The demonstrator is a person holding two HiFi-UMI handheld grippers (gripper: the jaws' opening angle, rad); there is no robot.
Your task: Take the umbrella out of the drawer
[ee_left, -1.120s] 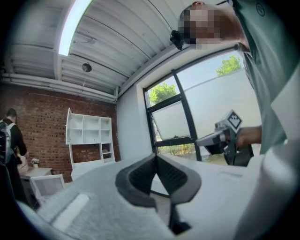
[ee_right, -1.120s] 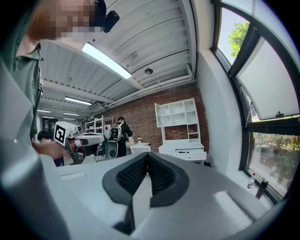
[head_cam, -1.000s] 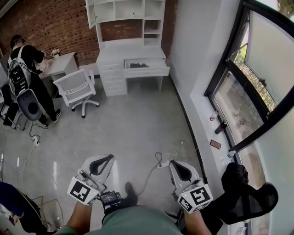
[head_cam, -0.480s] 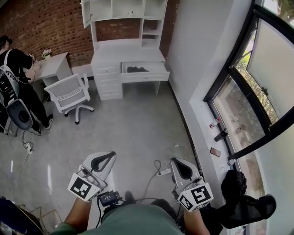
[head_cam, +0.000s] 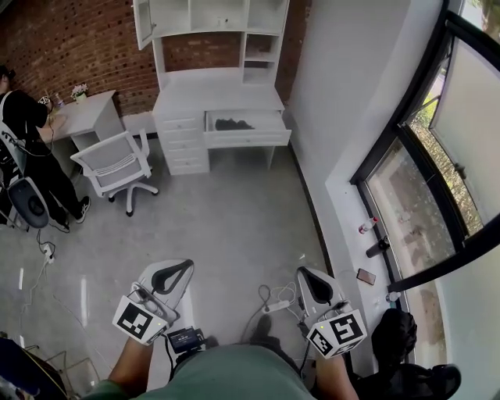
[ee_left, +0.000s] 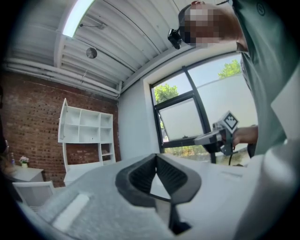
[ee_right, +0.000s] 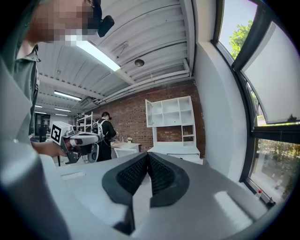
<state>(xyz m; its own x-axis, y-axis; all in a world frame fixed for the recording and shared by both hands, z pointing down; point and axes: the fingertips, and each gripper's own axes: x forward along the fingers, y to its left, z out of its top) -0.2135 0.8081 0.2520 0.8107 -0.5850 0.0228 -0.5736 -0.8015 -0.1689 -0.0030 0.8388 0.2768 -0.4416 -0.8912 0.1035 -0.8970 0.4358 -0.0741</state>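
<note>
Pressing pad to pad, the left gripper [head_cam: 176, 273] is clenched on nothing, its ribbed black jaws meeting at the tips with only a thin wedge of gap behind them. The right gripper [head_cam: 309, 286] is closed tight in the same way and is just as empty. Both are held out low in front of the person, side by side but apart, each pointing roughly level across the room with its marker cube nearest the body. Beneath them runs a pale grey floor [head_cam: 226, 226], with a white power strip [head_cam: 275, 306] and its cable lying between the two tools. Far ahead, against a brick wall [head_cam: 78, 39], stands a white desk [head_cam: 223, 98] with an open-shelved hutch [head_cam: 211, 19] on top. Its wide drawer [head_cam: 250, 141] is pulled out, and the umbrella [head_cam: 233, 123] shows as a dark shape lying inside it, towards the left half and well apart from both grippers. A white swivel chair [head_cam: 117, 164] stands left of the desk, near a smaller white table [head_cam: 87, 113] where another person [head_cam: 27, 148] in dark clothes is standing. Along the right side runs a black-framed window [head_cam: 437, 156], and a small bottle [head_cam: 367, 226] and a phone [head_cam: 365, 276] rest on its sill.
</note>
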